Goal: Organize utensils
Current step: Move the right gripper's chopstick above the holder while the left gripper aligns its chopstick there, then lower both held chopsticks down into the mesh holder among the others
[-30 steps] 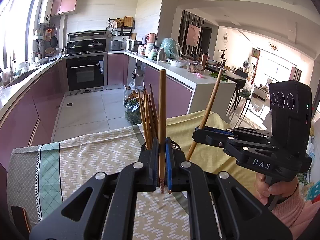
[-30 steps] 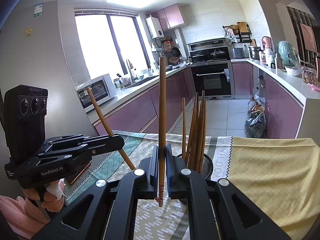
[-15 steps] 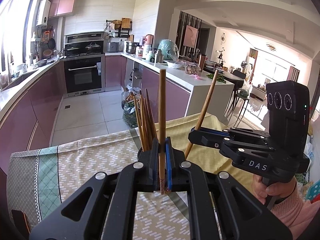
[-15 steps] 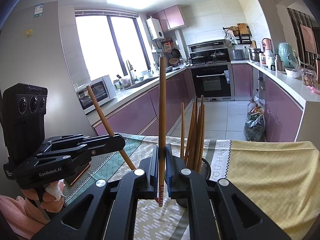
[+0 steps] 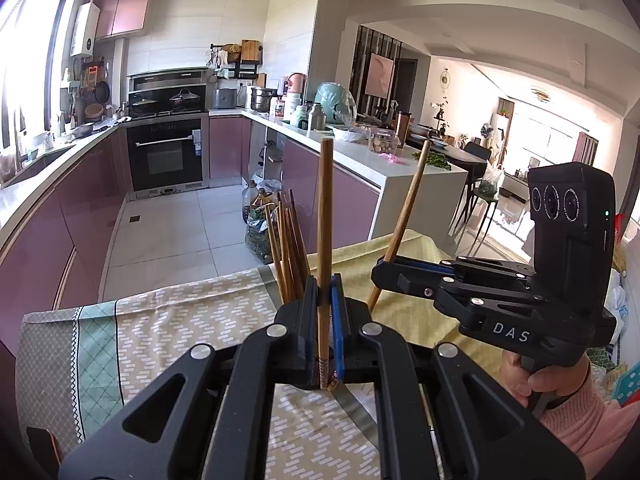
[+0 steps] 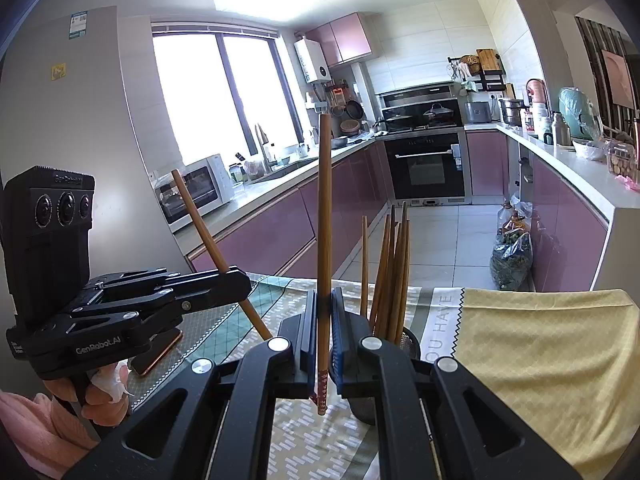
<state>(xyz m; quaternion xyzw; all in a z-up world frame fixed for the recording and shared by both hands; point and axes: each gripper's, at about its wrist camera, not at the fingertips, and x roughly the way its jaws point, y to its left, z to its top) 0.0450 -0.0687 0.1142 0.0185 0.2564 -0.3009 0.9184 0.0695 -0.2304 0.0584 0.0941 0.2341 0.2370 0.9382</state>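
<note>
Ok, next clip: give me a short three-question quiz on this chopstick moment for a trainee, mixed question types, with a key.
1. True or false: the left gripper is shut on a chopstick.
2. Multiple choice: the right gripper holds A) a spoon, B) one chopstick, C) nothing.
3. Short answer: where do the other chopsticks stand?

Key
1. True: its jaws are closed on one upright stick.
2. B.
3. Bunched in the mesh holder on the tablecloth, close in front of both grippers.
</note>
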